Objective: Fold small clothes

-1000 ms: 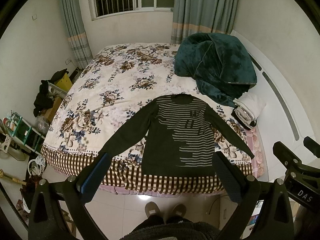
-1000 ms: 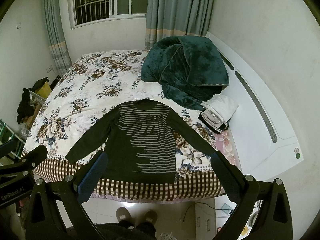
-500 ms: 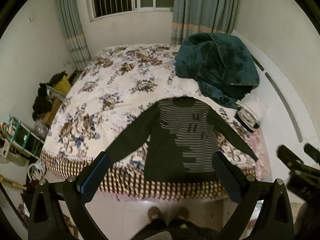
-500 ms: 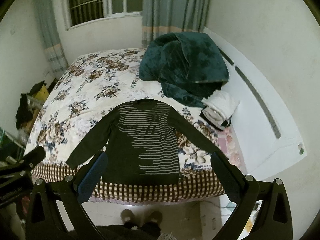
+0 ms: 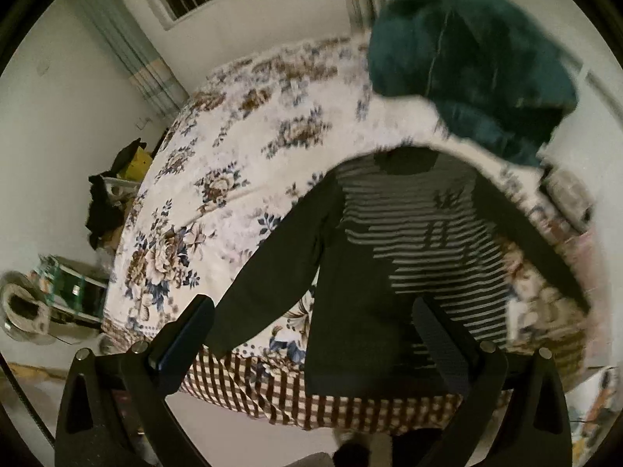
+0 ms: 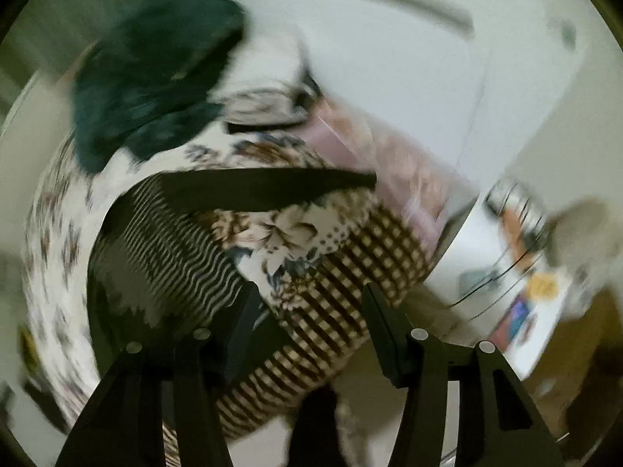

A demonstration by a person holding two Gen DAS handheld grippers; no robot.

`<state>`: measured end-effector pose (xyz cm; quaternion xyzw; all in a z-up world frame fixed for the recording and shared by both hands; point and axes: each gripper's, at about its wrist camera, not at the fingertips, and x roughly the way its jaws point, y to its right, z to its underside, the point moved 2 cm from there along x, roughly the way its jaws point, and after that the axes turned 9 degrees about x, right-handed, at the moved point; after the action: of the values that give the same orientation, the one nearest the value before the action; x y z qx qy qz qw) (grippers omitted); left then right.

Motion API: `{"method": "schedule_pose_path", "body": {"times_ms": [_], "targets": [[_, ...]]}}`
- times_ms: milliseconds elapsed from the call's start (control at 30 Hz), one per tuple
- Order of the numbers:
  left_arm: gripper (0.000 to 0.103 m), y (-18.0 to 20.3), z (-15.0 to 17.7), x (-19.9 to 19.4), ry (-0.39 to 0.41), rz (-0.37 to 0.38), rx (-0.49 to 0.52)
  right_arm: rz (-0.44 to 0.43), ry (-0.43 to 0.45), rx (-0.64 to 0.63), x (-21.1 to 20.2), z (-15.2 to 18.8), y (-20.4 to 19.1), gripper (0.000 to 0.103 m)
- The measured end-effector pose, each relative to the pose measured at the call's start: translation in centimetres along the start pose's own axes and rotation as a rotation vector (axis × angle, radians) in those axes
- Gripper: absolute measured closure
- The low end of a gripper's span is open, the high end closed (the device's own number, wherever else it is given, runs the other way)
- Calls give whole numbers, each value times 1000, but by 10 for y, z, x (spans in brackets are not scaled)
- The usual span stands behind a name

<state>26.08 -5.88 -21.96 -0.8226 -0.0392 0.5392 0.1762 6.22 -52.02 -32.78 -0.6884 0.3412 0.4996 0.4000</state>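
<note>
A dark long-sleeved sweater (image 5: 370, 272) with pale stripes lies flat, sleeves spread, near the foot of a floral bed (image 5: 233, 148). My left gripper (image 5: 311, 323) is open and empty, close above the sweater's lower left part and its left sleeve (image 5: 272, 276). In the blurred right wrist view the sweater's striped body (image 6: 171, 249) and right sleeve (image 6: 264, 190) show. My right gripper (image 6: 307, 303) is open and empty above the bed's checked edge (image 6: 350, 272), to the right of the sweater's hem.
A teal blanket (image 5: 475, 74) is heaped at the bed's far right, with folded pale clothes (image 5: 568, 194) beside it. Clutter and a dark garment (image 5: 105, 210) stand on the floor left of the bed. A white cabinet (image 6: 506, 272) stands to the right.
Both grippers have dropped toward the foot of the bed. The left has come close over the sweater's lower left. The right has swung and tilted toward the sweater's right side. Both stay open.
</note>
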Motion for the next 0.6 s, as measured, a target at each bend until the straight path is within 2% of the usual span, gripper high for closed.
{"method": "schedule_pose_path", "body": {"times_ms": [133, 267, 467, 533, 600], "targets": [[0, 45, -26, 66, -104, -19, 33, -46, -117, 253, 122, -69, 53, 45], [0, 87, -52, 125, -178, -29, 42, -79, -156, 435, 217, -115, 77, 45], [0, 132, -74, 189, -237, -24, 30, 13, -204, 558, 334, -160, 92, 45], [0, 138, -75, 208, -260, -18, 12, -7, -234, 617, 367, -165, 94, 45], [0, 143, -75, 228, -286, -21, -4, -38, -221, 675, 389, -169, 91, 47]]}}
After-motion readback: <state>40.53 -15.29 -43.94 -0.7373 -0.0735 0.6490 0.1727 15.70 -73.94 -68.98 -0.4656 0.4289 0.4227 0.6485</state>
